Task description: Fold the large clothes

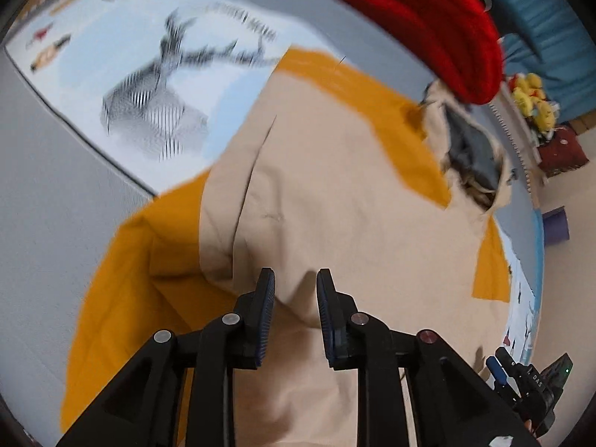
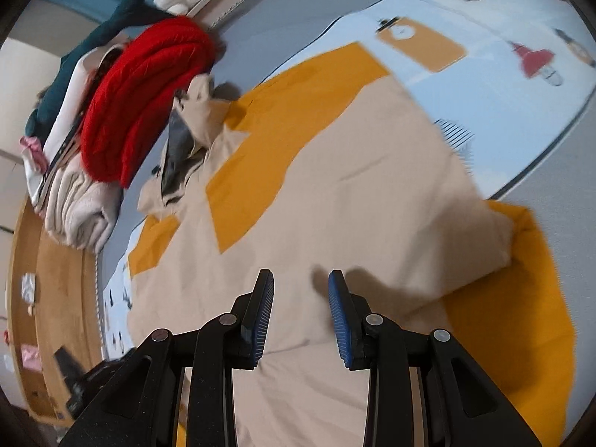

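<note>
The right gripper (image 2: 301, 279) hovers with its jaws apart over a beige-and-orange jacket (image 2: 335, 193) spread flat on a printed light-blue bedsheet (image 2: 484, 85). Near the bed's far edge, just beyond the jacket's collar, a red knitted sweater (image 2: 141, 100) tops a stack of folded clothes (image 2: 80, 212).

A large beige and mustard-yellow jacket (image 1: 335, 193) lies spread flat, straight ahead of both grippers. Its body is mostly beige, with yellow panels across the shoulders and along the outer edges. The collar end (image 2: 186, 141) is farthest from the grippers, crumpled open so that a grey lining shows. One beige part is folded over onto the body, to the left of the left gripper (image 1: 295, 279), with a yellow flap lying beneath it.
</note>
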{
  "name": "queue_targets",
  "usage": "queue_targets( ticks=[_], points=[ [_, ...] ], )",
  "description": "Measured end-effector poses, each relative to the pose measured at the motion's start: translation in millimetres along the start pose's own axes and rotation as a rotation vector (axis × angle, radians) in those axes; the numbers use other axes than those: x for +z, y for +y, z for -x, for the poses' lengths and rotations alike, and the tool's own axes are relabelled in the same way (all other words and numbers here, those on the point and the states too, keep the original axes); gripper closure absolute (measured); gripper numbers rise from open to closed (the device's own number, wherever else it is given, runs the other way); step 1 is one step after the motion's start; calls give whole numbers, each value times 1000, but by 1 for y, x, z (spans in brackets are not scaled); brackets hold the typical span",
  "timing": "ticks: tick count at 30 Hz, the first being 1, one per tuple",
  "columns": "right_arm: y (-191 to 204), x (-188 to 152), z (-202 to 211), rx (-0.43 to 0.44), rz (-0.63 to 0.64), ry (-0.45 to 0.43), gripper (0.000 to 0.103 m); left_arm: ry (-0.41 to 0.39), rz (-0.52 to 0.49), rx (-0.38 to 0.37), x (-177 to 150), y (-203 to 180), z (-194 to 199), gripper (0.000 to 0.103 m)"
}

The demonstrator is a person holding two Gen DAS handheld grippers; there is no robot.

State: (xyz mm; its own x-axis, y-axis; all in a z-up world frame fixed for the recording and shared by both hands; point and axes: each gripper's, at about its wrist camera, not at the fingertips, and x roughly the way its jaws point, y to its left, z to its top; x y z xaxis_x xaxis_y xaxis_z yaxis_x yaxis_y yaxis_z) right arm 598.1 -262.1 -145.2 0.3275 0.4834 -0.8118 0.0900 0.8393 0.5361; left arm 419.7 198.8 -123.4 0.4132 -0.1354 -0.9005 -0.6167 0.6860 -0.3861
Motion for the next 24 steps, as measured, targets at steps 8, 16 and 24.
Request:
queue_targets(
  ticks=[8,16,24],
  points=[
    [-23,0,-23,-126,-65,85,71,15,0,30,4,4,-1,83],
    [28,3,4,-147,190,-65,71,-65,-170,66,-7,-37,22,83],
    [82,-17,33,-185,454,-217,71,-173,-352,86,-21,-76,47,82]
  ],
)
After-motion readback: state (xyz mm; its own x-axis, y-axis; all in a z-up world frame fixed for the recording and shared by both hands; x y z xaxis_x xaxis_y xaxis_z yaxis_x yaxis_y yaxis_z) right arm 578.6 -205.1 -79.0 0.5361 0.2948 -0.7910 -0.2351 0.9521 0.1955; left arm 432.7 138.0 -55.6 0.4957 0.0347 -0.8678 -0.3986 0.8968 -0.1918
